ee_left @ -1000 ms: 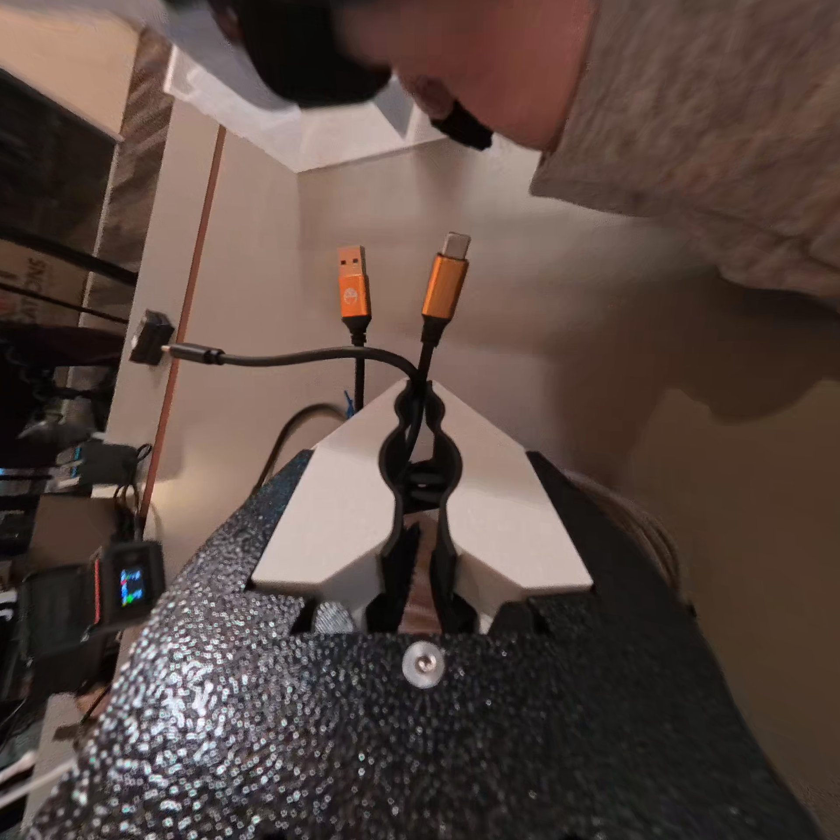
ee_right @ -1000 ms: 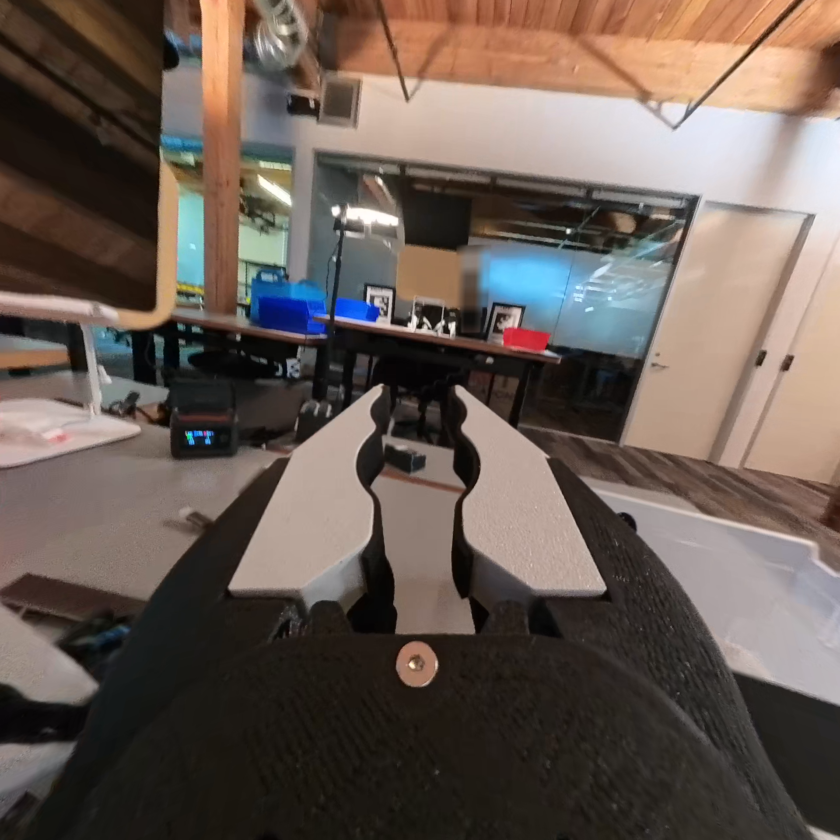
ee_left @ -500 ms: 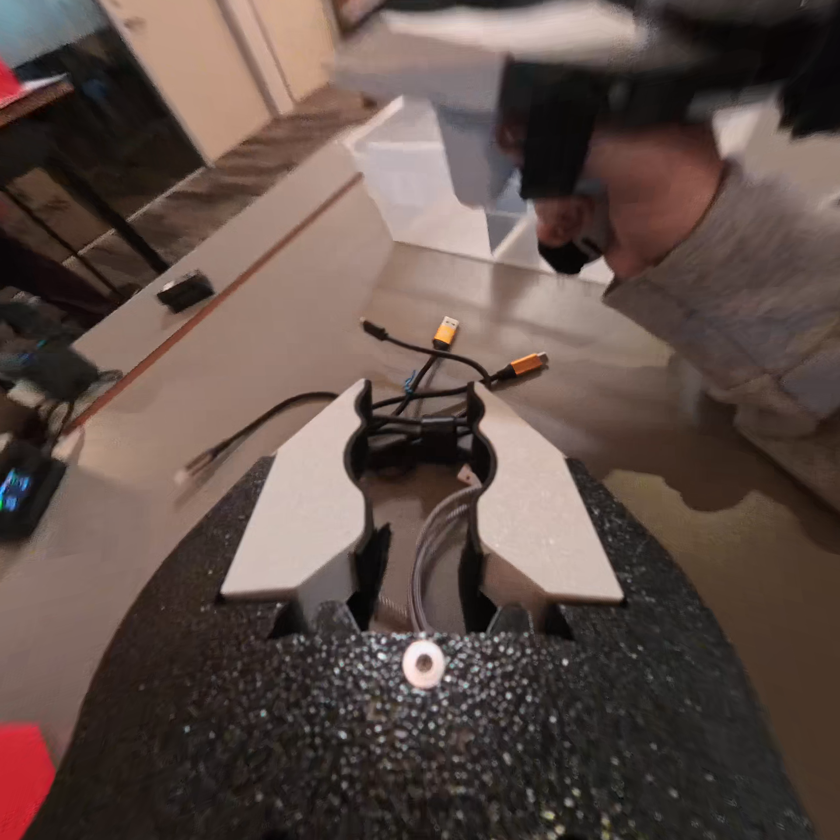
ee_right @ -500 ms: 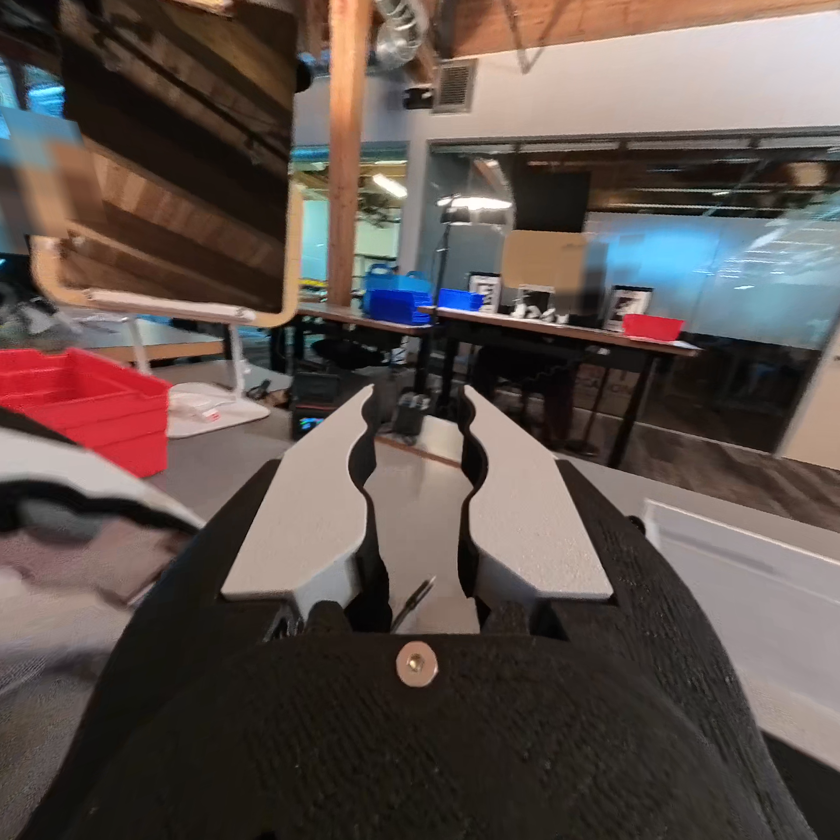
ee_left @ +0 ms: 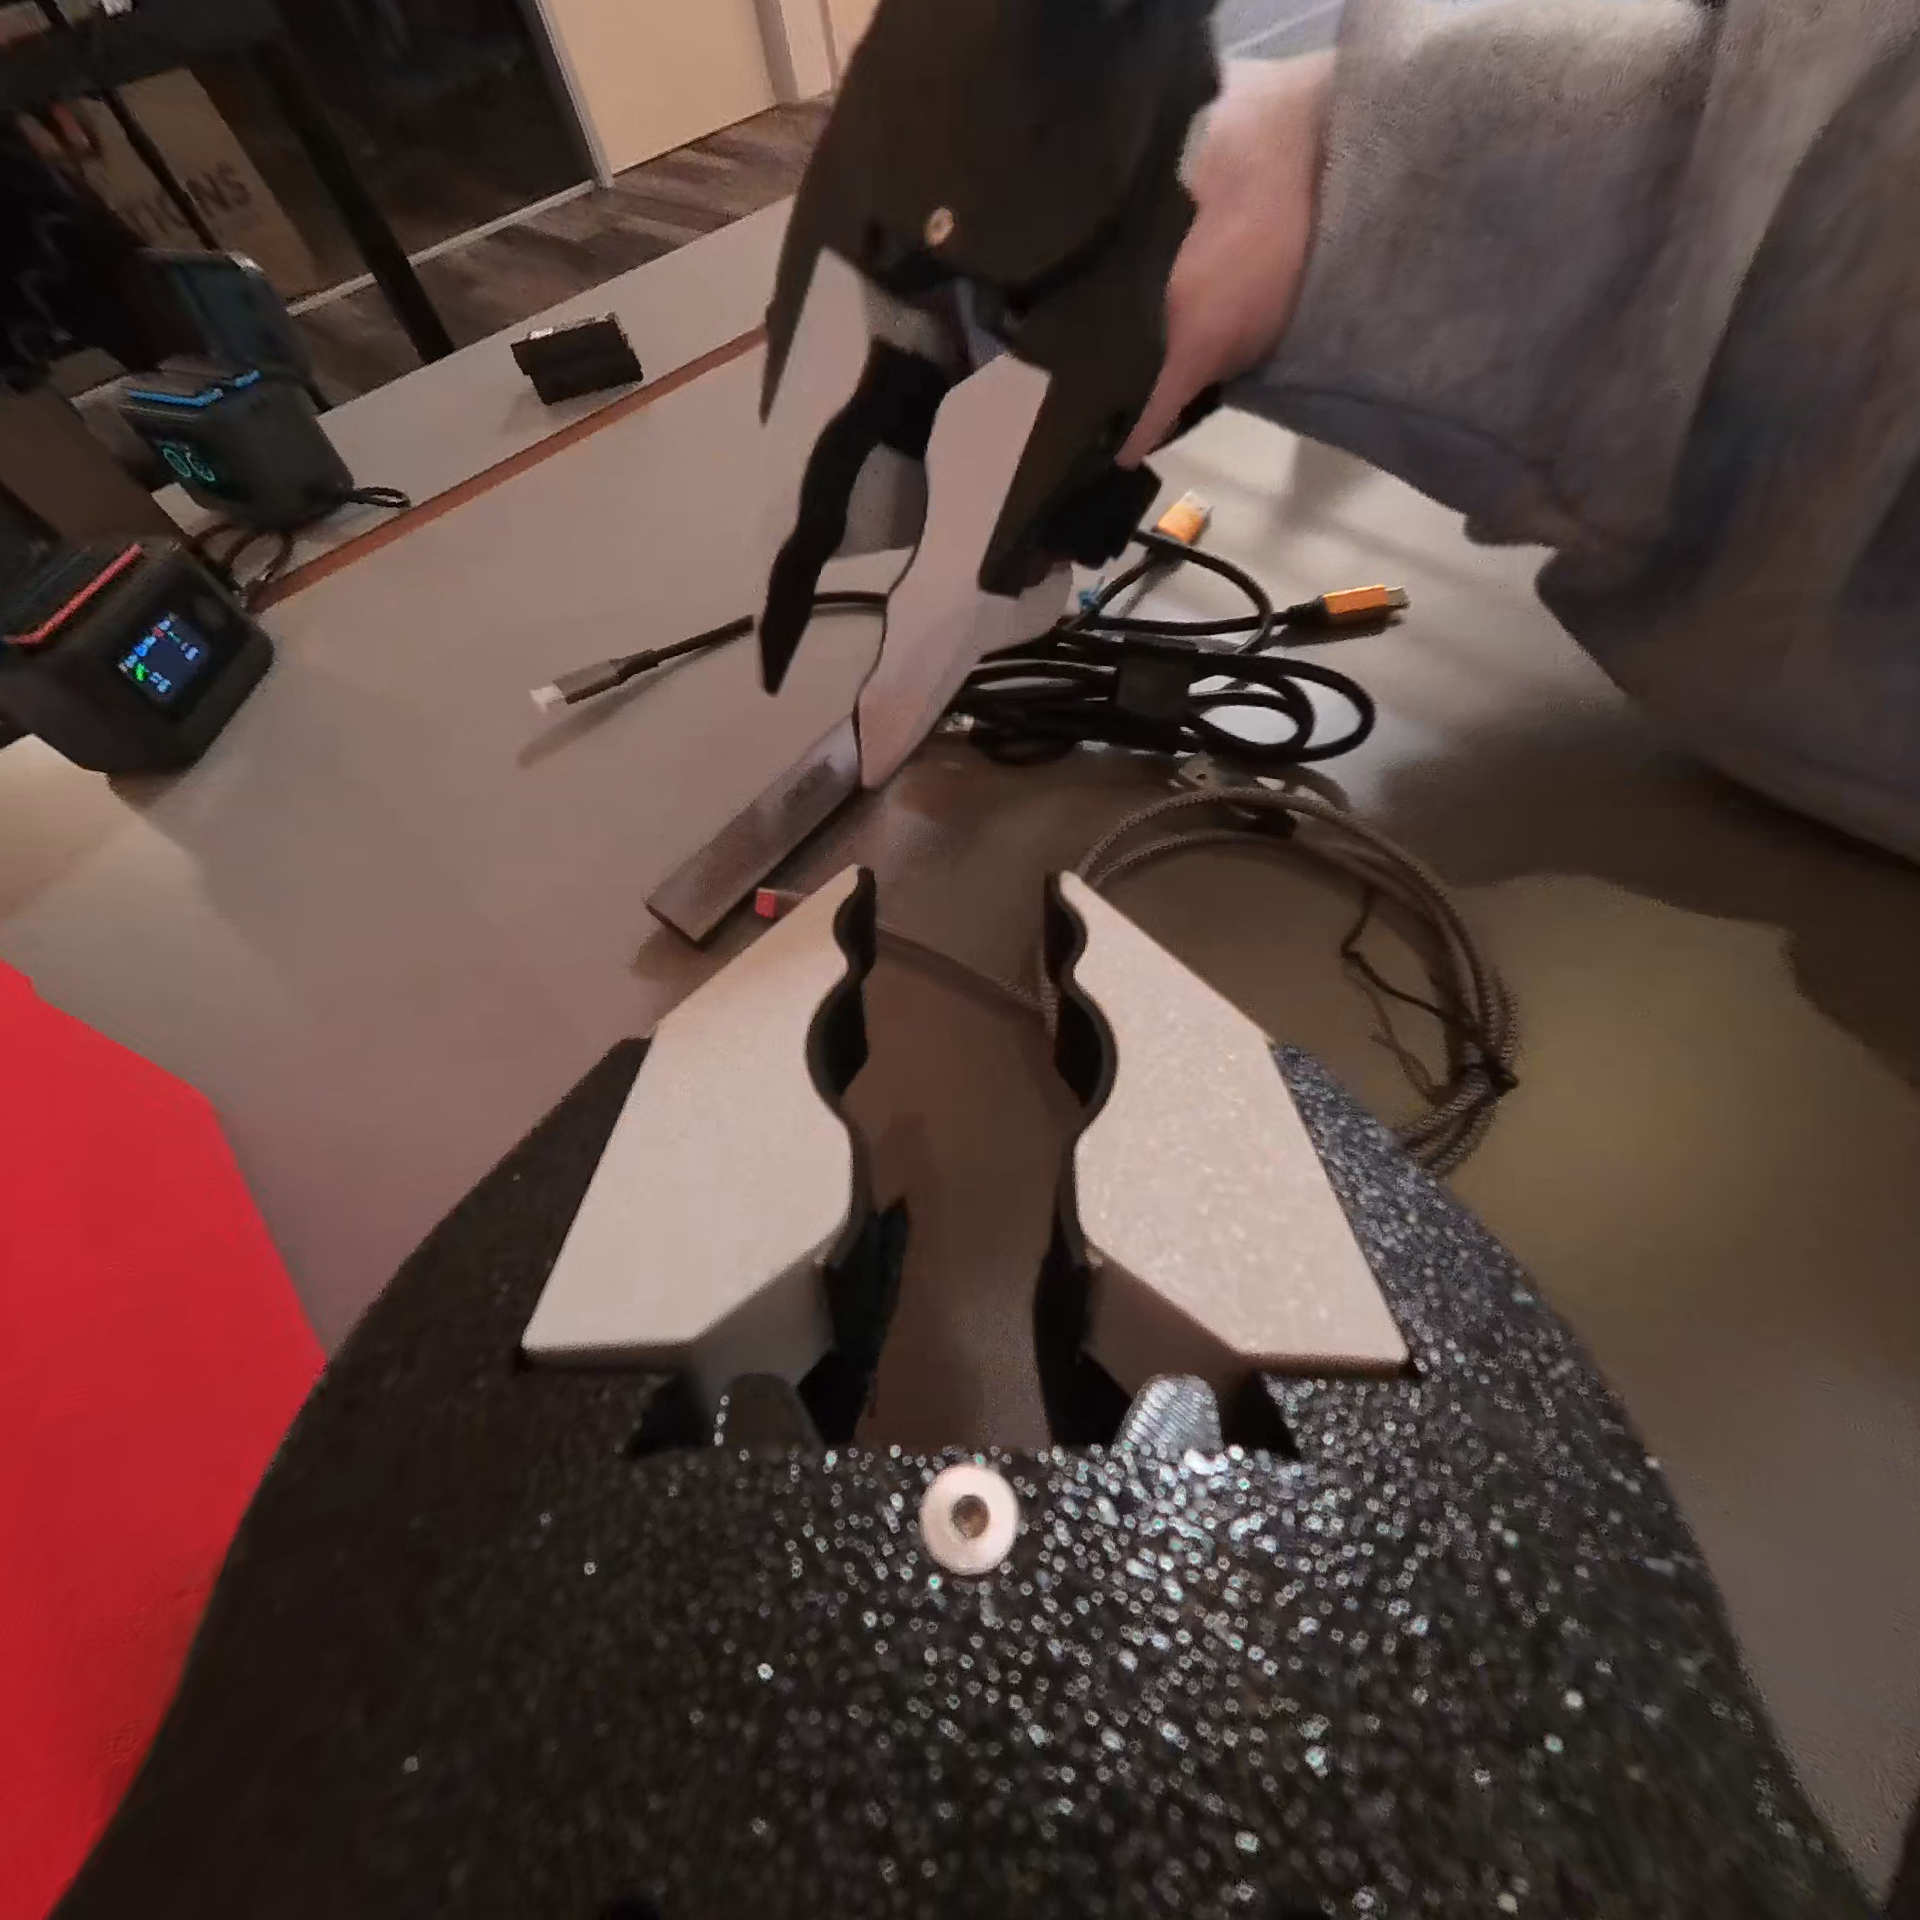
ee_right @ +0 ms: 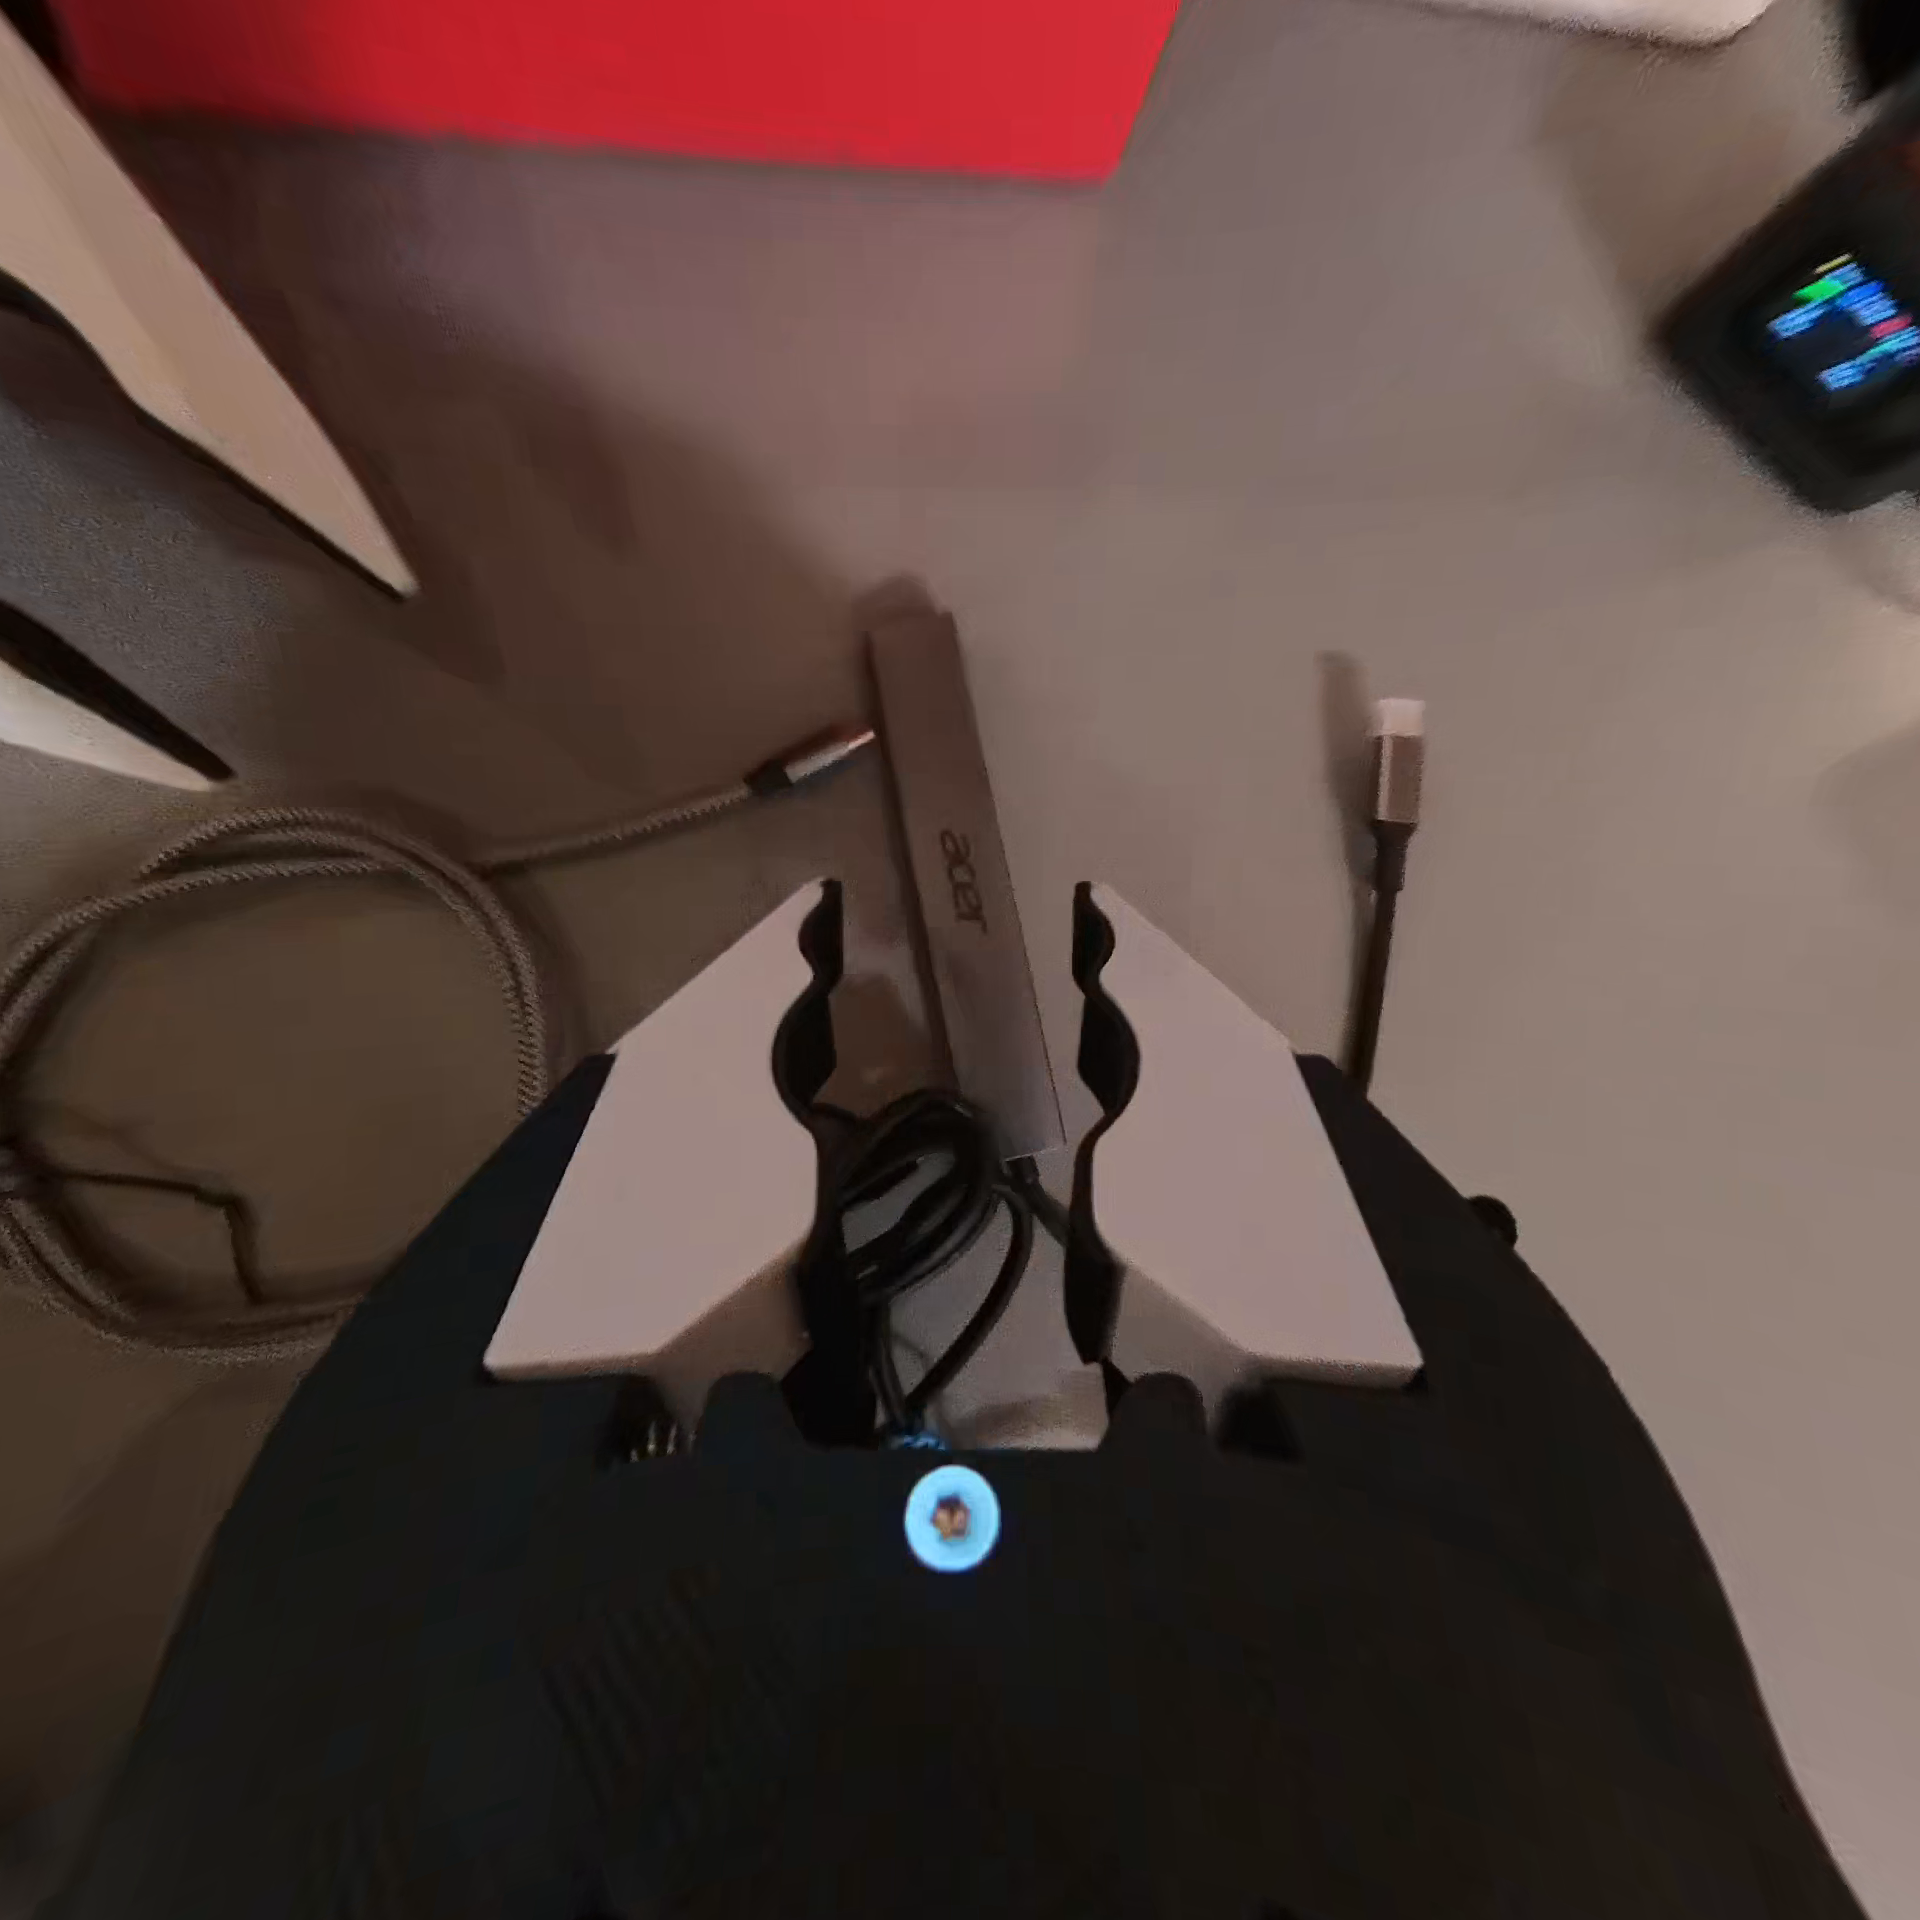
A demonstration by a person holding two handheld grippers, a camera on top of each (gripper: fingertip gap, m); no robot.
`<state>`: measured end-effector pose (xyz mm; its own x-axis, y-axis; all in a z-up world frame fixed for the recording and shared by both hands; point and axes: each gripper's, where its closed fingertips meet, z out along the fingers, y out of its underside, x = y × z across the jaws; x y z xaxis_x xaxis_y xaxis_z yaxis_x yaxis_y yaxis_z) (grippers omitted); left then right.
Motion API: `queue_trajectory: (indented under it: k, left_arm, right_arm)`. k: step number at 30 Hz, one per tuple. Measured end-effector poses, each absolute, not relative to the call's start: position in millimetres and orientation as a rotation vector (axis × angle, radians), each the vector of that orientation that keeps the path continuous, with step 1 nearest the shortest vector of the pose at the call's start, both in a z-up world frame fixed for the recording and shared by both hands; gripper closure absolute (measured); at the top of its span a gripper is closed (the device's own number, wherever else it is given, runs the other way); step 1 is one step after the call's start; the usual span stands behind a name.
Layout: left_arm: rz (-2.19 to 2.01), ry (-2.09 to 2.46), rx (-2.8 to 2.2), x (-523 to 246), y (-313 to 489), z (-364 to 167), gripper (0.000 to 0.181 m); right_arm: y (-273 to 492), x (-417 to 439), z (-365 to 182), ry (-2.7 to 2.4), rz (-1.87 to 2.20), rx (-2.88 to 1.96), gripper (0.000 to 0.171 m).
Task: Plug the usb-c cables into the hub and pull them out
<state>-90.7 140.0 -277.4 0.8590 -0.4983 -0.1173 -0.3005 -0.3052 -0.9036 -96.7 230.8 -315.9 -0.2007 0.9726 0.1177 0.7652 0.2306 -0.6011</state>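
The slim grey hub (ee_left: 743,857) lies on the tan table. My right gripper (ee_right: 954,902) is open and points down over it, with the hub (ee_right: 961,862) between its jaws. In the left wrist view the right gripper (ee_left: 821,717) hangs over the hub's far end. A braided grey cable (ee_left: 1351,883) lies coiled beside the hub; its plug (ee_right: 816,755) lies against the hub's side, and I cannot tell if it is inserted. A black cable bundle (ee_left: 1143,681) with orange plugs (ee_left: 1351,603) lies behind. My left gripper (ee_left: 958,914) is open and empty, just short of the hub.
The hub's own lead ends in a loose plug (ee_right: 1397,764) on the table. A red bin (ee_left: 114,1299) stands at my left. A small black device with a lit screen (ee_left: 140,665) sits at the far left. A person's grey sleeve (ee_left: 1610,364) fills the right.
My left gripper let go of the black cable bundle, opened and drew back. My right gripper swung down from facing the room to over the hub.
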Motion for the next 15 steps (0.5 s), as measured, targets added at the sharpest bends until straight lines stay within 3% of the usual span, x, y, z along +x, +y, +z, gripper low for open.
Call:
queue_trajectory:
  k: [1,6,10,15]
  left_arm:
    - [-0.205,0.602,-1.913,-91.9,142.0,-277.4,0.151]
    - [-0.162,0.621,-1.921,-101.6,150.2,-275.0,0.151]
    - [-0.145,0.643,-1.912,-107.3,154.3,-268.4,0.15]
    - [0.01,0.752,-1.934,-111.4,161.9,-274.8,0.141]
  right_arm:
    - [231.6,-96.6,-322.8,-2.094,0.548,-1.607,0.127]
    - [233.2,-96.1,-339.8,-2.238,0.445,-1.683,0.129]
    - [232.3,-94.4,-342.2,-2.322,0.396,-1.69,0.15]
    - [217.9,-86.2,-335.6,-2.444,0.687,-1.818,0.15]
